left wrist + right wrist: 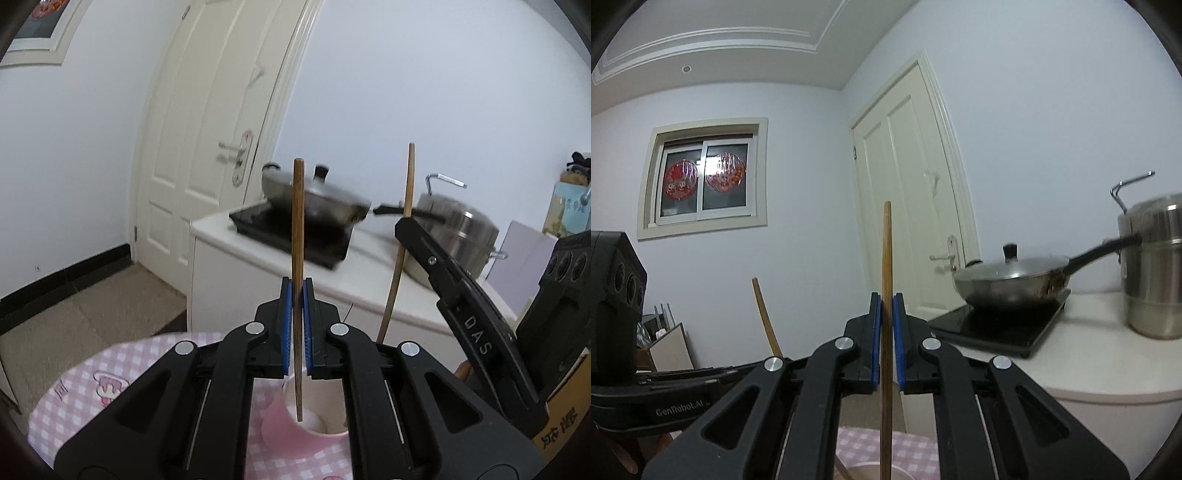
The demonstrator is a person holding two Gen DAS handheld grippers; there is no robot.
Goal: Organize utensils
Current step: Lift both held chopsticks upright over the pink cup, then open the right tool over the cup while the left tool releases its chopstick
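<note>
Left gripper (298, 321) clamped on upright chopstick (297, 236) over pink cup (295, 424), cup base hidden, right gripper (886, 332) clamped on second chopstick (886, 295), background wok (314, 201) blurred.

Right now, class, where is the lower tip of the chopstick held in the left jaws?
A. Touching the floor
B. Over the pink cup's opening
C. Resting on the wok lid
B: in the left wrist view the chopstick points down into the pink cup.

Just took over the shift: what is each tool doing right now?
Left tool: closed on a wooden chopstick.
Right tool: closed on another wooden chopstick.
</note>
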